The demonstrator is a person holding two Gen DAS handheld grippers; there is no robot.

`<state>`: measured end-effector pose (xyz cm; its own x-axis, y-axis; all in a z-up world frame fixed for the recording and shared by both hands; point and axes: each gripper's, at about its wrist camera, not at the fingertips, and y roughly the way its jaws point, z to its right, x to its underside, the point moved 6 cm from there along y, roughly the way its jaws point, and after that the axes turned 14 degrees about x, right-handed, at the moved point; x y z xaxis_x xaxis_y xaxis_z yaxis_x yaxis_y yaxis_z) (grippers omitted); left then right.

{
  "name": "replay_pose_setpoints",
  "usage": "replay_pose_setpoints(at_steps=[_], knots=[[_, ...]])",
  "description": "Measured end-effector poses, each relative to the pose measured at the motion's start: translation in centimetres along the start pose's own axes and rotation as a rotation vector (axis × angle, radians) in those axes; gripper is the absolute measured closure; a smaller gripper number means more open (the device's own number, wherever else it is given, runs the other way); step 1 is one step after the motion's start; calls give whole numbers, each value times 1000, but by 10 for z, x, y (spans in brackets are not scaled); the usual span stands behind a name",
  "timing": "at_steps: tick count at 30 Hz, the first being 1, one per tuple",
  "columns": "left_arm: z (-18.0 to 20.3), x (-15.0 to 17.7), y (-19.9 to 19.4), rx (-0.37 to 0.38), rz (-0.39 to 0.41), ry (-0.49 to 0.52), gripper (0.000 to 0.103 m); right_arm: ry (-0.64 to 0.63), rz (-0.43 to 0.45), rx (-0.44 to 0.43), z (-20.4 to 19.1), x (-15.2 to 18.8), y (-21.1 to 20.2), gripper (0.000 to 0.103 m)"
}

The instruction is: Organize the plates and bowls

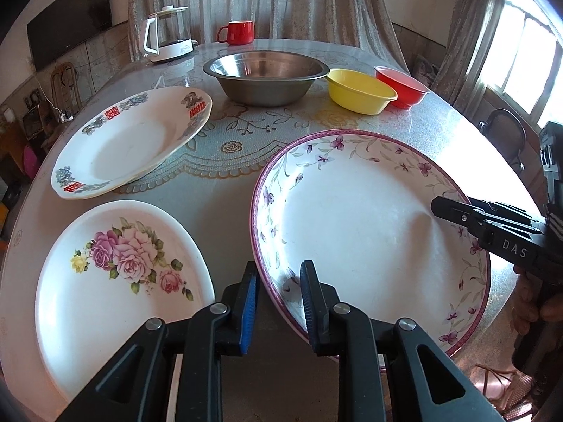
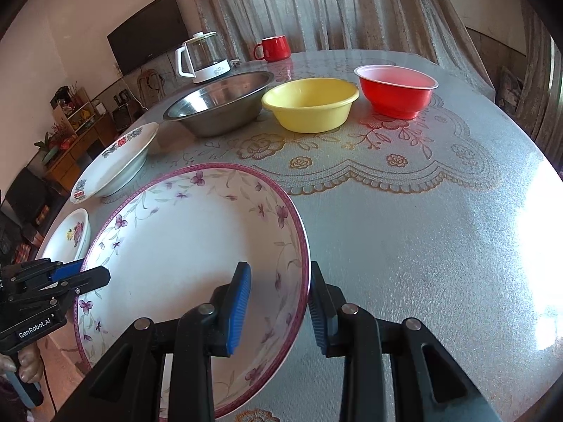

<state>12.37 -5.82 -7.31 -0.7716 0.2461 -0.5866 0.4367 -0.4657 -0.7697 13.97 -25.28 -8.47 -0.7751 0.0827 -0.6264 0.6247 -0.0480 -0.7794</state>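
A large purple-rimmed floral plate (image 1: 359, 218) lies at the table's near edge; it also shows in the right wrist view (image 2: 176, 232). My left gripper (image 1: 278, 302) is open, its fingers straddling the plate's left rim. My right gripper (image 2: 279, 309) is open, its fingers straddling the plate's right rim. A rose-print plate (image 1: 105, 281) lies left of it. A plate with red characters (image 1: 130, 140) lies behind that. A steel bowl (image 1: 264, 74), a yellow bowl (image 1: 360, 89) and a red bowl (image 1: 401, 84) stand in a row at the back.
A glass kettle (image 1: 167, 33) and a red mug (image 1: 239, 31) stand at the table's far edge by the curtain. The table (image 2: 422, 228) has a patterned cover. A chair (image 1: 506, 133) stands to the right by the window.
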Motion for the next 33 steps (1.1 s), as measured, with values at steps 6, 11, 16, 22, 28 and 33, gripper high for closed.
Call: replay_pose_setpoints(at_steps=[6,11,16,22,28,33], knots=[[4,4,-3,-40,38,14,80,-15,10,52,-3,2,-1,70],[4,7,-6,-19,48,-3,76,-13,5,61,-3,5,-3,70],[3,10,-9,8,61,-28,75,2,-5,66,-3,7,-6,70],[2,10,-13,16,72,-42,75,14,18,94,-1,4,-13,70],[-1,10,-19,30,87,-62,75,18,39,114,-1,-1,-17,70],[-3,8,-26,28,106,-66,75,16,62,125,-2,-5,-23,69]])
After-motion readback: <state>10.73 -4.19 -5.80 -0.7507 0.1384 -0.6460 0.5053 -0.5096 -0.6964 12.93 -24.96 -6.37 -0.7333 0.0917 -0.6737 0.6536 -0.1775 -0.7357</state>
